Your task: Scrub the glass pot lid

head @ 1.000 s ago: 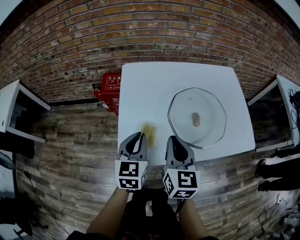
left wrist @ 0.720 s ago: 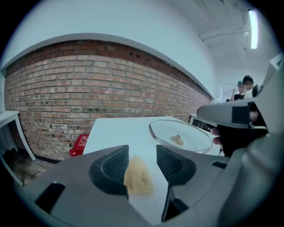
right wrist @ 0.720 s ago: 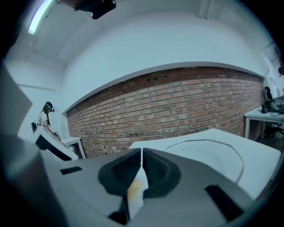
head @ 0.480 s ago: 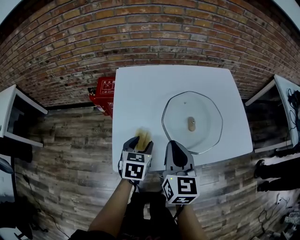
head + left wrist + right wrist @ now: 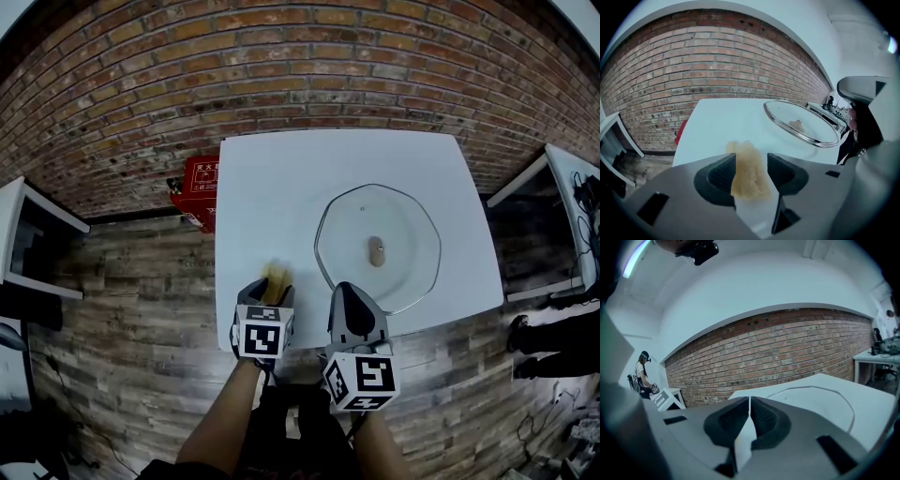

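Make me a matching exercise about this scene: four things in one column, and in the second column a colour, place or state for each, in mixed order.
1. glass pot lid
2. sponge
3. red box
4. right gripper

a. on the floor
b. jaws shut, nothing between them
c. yellow
d. transparent

Pairs: 1-d, 2-c, 3-a, 4-b.

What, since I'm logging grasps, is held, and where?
Nothing held: the left gripper's jaws are opening, the sponge loose between them; the right gripper is shut, empty.
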Demonstrator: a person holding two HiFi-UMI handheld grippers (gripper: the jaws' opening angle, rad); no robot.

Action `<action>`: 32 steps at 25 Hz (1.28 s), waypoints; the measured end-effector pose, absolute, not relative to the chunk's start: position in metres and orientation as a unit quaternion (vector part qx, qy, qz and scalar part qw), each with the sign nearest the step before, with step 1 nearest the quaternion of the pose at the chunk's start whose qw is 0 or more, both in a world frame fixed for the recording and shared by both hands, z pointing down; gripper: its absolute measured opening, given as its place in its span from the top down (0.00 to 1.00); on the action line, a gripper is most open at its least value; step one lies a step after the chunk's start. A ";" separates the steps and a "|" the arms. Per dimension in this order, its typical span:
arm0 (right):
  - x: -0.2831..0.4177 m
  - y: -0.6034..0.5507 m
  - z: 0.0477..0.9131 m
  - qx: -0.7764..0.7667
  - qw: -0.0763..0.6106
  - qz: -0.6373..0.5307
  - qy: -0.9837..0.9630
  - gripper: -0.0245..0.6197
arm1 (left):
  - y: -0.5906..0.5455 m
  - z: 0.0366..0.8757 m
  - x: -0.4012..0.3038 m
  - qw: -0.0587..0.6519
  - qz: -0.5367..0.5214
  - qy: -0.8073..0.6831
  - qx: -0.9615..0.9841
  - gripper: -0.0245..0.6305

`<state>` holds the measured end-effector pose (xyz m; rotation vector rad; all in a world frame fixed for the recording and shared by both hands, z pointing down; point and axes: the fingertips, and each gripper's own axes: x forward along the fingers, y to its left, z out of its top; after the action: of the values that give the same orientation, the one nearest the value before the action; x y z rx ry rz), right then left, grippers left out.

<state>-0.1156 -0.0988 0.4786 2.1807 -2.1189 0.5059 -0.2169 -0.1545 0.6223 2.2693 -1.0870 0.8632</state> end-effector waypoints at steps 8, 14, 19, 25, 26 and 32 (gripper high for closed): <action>-0.115 -0.103 0.480 0.707 0.034 0.163 -0.688 0.93 | -0.157 0.633 -0.221 0.235 0.346 -0.401 0.815 0.75; -0.109 -0.098 0.482 0.712 0.037 0.164 -0.682 0.93 | -0.156 0.637 -0.221 0.205 0.369 -0.401 0.813 0.85; -0.107 -0.092 0.478 0.715 0.033 0.161 -0.680 0.93 | -0.160 0.621 -0.227 0.202 0.338 -0.419 0.819 0.89; -0.111 -0.086 0.463 0.715 0.026 0.144 -0.684 0.93 | -0.165 0.576 -0.228 0.188 0.270 -0.434 0.839 0.89; -0.112 -0.085 0.458 0.715 0.024 0.140 -0.685 0.93 | -0.164 0.565 -0.228 0.184 0.258 -0.435 0.843 0.89; -0.116 -0.077 0.402 0.718 0.004 0.090 -0.691 0.93 | -0.163 0.460 -0.227 0.120 0.173 -0.440 0.873 0.89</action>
<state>-0.1163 -0.0767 0.4017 2.2485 -2.1642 0.2829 -0.2265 -0.1631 0.4601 2.5505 -1.2862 0.5044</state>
